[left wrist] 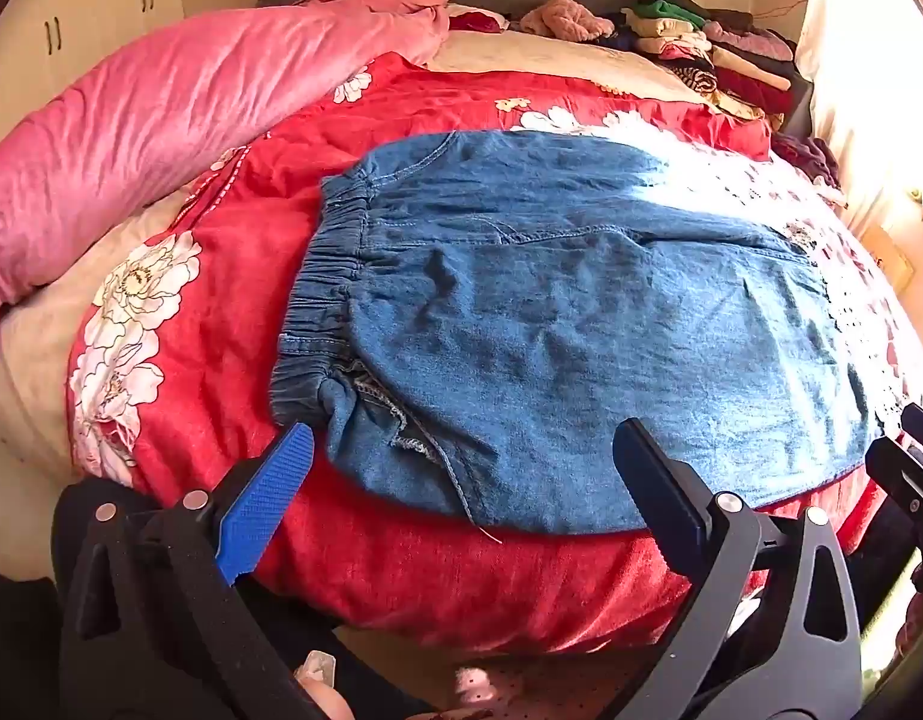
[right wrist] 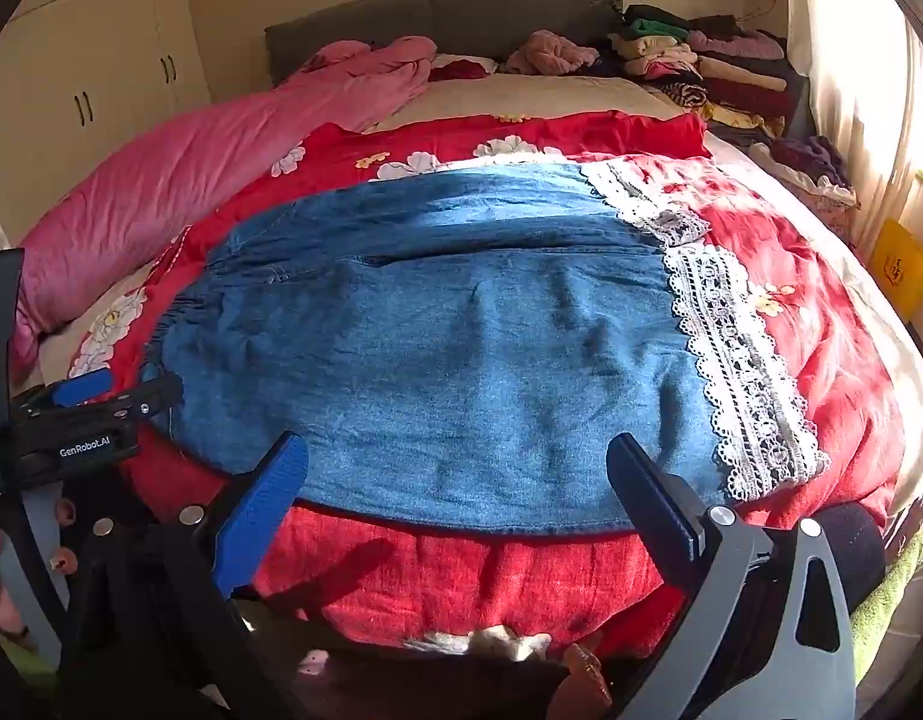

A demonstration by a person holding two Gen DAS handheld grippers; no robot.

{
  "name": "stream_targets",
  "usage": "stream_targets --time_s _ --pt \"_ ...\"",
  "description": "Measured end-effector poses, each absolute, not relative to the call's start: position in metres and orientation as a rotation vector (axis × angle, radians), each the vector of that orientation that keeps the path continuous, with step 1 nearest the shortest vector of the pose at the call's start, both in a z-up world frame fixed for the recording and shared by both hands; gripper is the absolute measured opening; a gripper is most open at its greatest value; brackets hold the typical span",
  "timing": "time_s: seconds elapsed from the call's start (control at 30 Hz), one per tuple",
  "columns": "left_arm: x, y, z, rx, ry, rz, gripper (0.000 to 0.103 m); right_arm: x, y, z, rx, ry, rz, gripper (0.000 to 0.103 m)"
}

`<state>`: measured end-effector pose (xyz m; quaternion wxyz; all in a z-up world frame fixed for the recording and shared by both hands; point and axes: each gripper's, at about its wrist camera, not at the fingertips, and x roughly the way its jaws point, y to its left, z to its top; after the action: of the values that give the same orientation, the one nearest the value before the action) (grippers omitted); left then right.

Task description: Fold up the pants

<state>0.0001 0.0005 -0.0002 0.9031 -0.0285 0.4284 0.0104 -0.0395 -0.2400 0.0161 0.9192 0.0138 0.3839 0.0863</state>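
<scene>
**Spotter:** Bedroom view first, what surface have you got?

**Operator:** One bed, covered by one red blanket with white flowers. A single pair of blue denim pants with an elastic waistband lies flat on it, waistband toward the left, and two hems edged in white lace toward the right. The near edge of the pants sits just inside the near edge of the bed.

**Spotter:** Anything else up there?

**Operator:** One long pink quilt rolled along the left side, one grey headboard at the far end, and one stack of folded clothes in the far right corner. I can't count the pieces in it.

**Spotter:** And your fingers?

**Operator:** My left gripper has both fingers spread wide, nothing between them, hovering over the crotch end. My right gripper is likewise spread wide and empty, above the near edge of the legs.
</scene>
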Motion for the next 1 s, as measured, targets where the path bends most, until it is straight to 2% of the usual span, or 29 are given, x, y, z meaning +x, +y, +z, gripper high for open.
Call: stream_targets --time_s 1.0 --pt "-0.003 -0.005 -0.001 -0.034 0.895 0.018 0.094 -0.044 -0.237 0.020 0.000 0.779 0.153 0.099"
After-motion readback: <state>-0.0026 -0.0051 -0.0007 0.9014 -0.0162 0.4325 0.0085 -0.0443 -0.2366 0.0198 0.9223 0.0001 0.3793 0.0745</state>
